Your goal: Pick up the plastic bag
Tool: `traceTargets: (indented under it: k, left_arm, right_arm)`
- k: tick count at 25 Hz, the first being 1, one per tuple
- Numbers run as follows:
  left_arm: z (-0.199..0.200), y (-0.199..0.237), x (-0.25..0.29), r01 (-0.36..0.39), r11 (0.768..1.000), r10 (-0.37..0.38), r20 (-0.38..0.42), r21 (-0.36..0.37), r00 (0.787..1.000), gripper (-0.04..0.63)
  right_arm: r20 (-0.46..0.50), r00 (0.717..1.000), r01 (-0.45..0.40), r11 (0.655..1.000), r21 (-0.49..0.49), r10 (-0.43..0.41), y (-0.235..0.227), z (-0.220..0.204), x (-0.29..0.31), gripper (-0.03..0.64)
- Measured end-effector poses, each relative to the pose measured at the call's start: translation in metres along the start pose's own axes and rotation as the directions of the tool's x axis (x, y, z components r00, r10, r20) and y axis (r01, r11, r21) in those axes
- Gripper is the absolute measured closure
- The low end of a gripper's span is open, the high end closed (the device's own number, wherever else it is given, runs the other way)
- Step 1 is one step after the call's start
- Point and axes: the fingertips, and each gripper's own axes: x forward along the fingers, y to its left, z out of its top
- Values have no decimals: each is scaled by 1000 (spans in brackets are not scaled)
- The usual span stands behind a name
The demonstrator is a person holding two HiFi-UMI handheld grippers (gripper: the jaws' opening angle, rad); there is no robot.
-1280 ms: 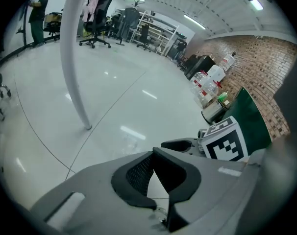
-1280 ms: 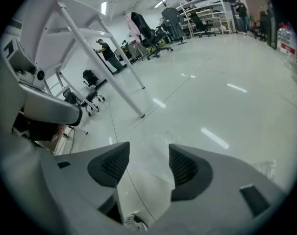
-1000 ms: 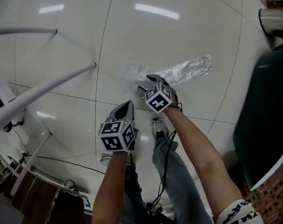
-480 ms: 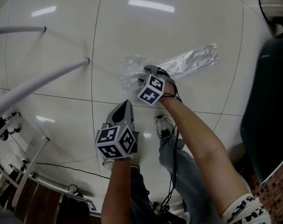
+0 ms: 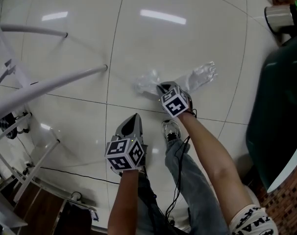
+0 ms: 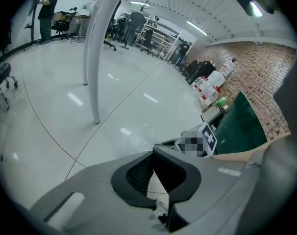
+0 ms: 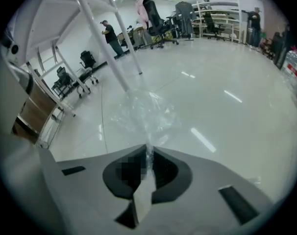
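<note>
Above the floor [image 5: 187, 38], right hand-held gripper [image 5: 161, 87] (just closed) pinches plastic bag [image 5: 200, 75].

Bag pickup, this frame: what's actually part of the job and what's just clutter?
Part of the job:
- plastic bag
- right claw, jaws just closed, pinching the bag's near end
- left claw, shut, empty, apart from the bag

Just lying about:
- white frame tubes
- dark green object
- metal canister
- black cable
</note>
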Motion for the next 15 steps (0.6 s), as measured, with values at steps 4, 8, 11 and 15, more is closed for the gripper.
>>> traceTargets:
  k: [4, 8, 11, 15]
  left_arm:
    - [36, -45, -45, 28, 999, -29, 43, 31, 999, 595]
    - [78, -113, -102, 45, 996, -54, 107, 81, 993, 595]
    - [107, -158, -159, 41, 988, -59, 120, 149, 991, 595]
    - [153, -175, -259, 48, 984, -80, 184, 171, 980, 595]
  right_arm:
    - [130, 991, -4, 993, 118, -11, 9, 41, -89, 601]
    - [261, 965, -50, 976, 212, -7, 7, 83, -193, 603]
    - [353, 936, -109, 957, 269, 8, 22, 111, -287, 603]
    - [490, 872, -163, 943, 289, 0, 82, 174, -408, 603]
